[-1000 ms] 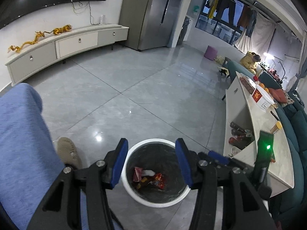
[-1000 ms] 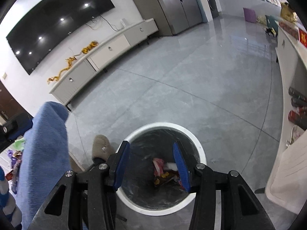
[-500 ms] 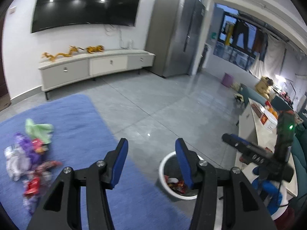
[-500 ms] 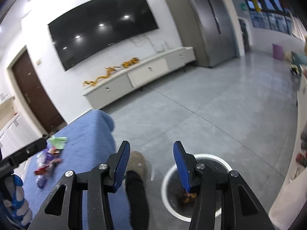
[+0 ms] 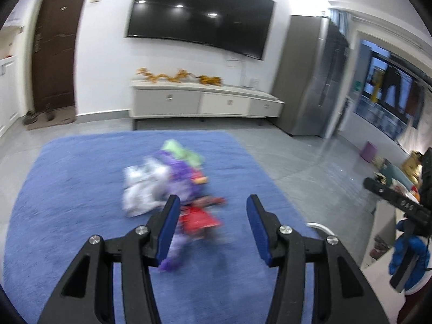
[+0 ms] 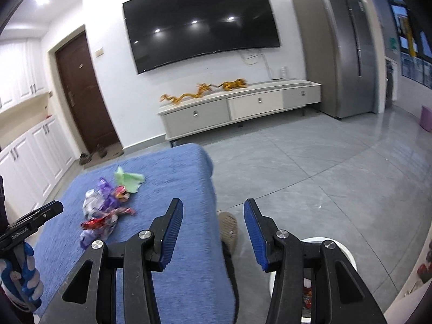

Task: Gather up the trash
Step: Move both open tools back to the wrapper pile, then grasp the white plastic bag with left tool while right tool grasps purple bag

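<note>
A pile of trash wrappers (image 5: 172, 186), white, purple, green and red, lies blurred on the blue rug (image 5: 67, 189) in the left wrist view. My left gripper (image 5: 212, 228) is open and empty just above and in front of the pile's near end. The pile also shows in the right wrist view (image 6: 108, 205), far left on the rug (image 6: 167, 178). My right gripper (image 6: 213, 233) is open and empty, over the rug's right edge. The white trash bin (image 6: 343, 251) sits low right behind its right finger; its rim also peeks in the left wrist view (image 5: 321, 228).
A white TV cabinet (image 6: 243, 108) with gold dragon figures stands against the far wall under a black TV (image 6: 202, 21). A grey fridge (image 6: 343, 48) stands at right. A brown slipper (image 6: 228, 228) rests on the grey tile floor (image 6: 324, 167) beside the rug.
Both grippers have swung up and left away from the bin toward the rug. The trash pile is now in front of the left gripper. Both stay open and empty.
</note>
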